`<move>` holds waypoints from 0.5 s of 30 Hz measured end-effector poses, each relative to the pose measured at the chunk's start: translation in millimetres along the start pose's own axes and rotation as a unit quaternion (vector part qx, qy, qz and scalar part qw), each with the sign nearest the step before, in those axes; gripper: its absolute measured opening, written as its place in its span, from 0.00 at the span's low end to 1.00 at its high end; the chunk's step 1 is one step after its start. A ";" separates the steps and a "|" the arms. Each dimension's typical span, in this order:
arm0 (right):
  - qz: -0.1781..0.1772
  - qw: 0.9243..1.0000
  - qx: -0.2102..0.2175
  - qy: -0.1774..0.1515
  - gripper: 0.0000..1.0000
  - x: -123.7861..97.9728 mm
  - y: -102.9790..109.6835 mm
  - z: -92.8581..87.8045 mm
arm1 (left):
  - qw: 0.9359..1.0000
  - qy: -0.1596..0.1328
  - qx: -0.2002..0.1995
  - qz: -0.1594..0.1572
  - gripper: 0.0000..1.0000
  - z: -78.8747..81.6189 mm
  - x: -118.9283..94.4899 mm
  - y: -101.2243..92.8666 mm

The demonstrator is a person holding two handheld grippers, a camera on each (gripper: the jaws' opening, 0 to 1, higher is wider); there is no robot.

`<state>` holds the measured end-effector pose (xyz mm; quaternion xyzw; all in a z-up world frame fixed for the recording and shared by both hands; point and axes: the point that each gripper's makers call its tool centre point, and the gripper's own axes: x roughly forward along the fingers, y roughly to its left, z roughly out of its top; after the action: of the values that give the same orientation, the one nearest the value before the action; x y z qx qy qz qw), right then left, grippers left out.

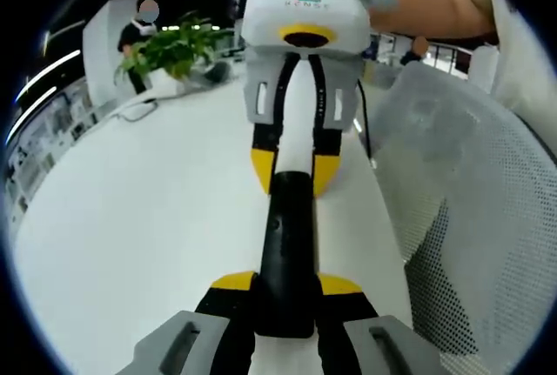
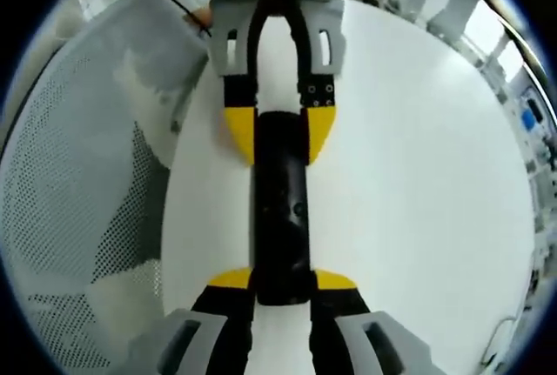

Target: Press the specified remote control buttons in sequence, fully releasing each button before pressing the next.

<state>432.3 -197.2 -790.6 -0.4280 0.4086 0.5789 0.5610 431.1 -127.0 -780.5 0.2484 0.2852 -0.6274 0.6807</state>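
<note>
Both grippers, left [image 1: 287, 292] & right [image 1: 294, 170], clamp opposite ends of the black remote [image 1: 287, 253] above the white table [image 1: 130, 236]. Probably light, stiff, smooth plastic; hold it by the side edges, buttons uncovered.

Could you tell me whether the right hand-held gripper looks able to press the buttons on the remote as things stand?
Probably not yet: the right hand-held gripper and the left hand-held gripper each clamp one end of the remote, so neither has a free fingertip for the buttons.

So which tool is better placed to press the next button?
Right, only tentatively: the right tool and left tool each clamp one end of the remote, so one must release first.
</note>
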 end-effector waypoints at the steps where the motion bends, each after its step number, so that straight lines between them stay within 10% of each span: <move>1: 0.000 1.000 0.000 0.000 0.22 -0.1 0.2 0.2 | 1.000 0.001 0.000 0.000 0.25 -0.1 0.1 0.2; 15: -0.003 1.000 -0.001 -0.006 0.21 -0.9 0.9 0.8 | 1.000 0.002 -0.005 0.000 0.24 0.0 0.9 0.6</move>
<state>431.4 -196.8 -789.5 -0.4263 0.4036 0.5802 0.5645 431.8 -127.6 -781.1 0.2457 0.2898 -0.6255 0.6814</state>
